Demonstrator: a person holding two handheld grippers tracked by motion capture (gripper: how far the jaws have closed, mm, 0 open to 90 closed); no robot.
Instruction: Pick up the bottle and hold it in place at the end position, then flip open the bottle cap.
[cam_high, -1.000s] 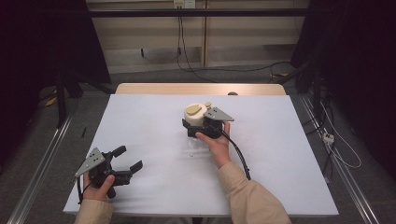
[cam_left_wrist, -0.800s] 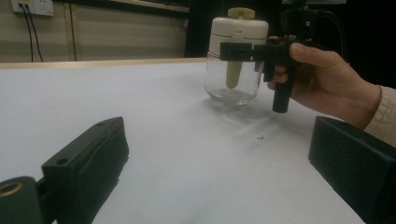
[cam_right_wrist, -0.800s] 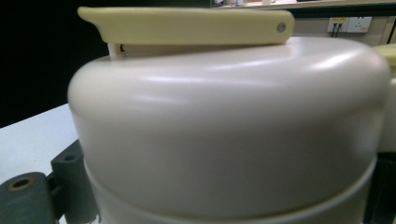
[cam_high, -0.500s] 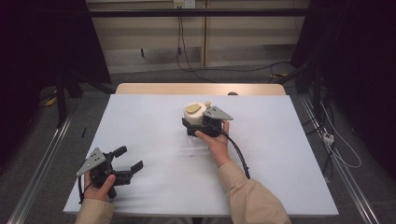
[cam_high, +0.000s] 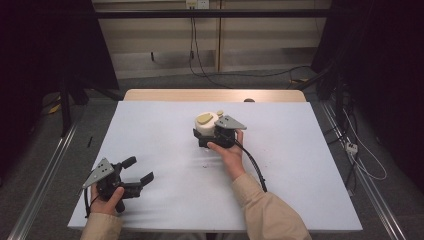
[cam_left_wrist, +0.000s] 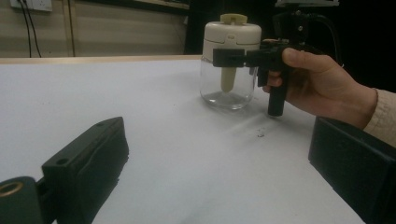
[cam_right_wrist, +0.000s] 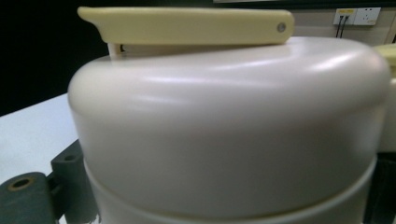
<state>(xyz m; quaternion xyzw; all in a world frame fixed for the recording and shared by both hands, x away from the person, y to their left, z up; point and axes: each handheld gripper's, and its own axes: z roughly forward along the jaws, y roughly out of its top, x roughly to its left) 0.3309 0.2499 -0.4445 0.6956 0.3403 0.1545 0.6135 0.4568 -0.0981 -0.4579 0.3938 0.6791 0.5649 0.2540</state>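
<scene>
Nearest to us, at the front left corner of the white table (cam_high: 165, 125), our left gripper (cam_high: 139, 172) rests low with its jaws spread wide and nothing between them; in the left gripper view its two black jaws stand far apart over bare table. Farther in, near the middle of the table, our right hand (cam_high: 227, 152) brings the right gripper (cam_high: 202, 136) up against a jar (cam_left_wrist: 229, 70) that stands upright. The jar has a clear glass body and a cream lid (cam_right_wrist: 224, 121) with a pale yellow flap (cam_right_wrist: 187, 24) on top. In the left gripper view the right gripper's jaws reach around the jar just under the lid; we cannot tell whether they press on it. Beyond the table's wooden far edge (cam_high: 215, 95), cables (cam_high: 192, 45) hang down the wall.
</scene>
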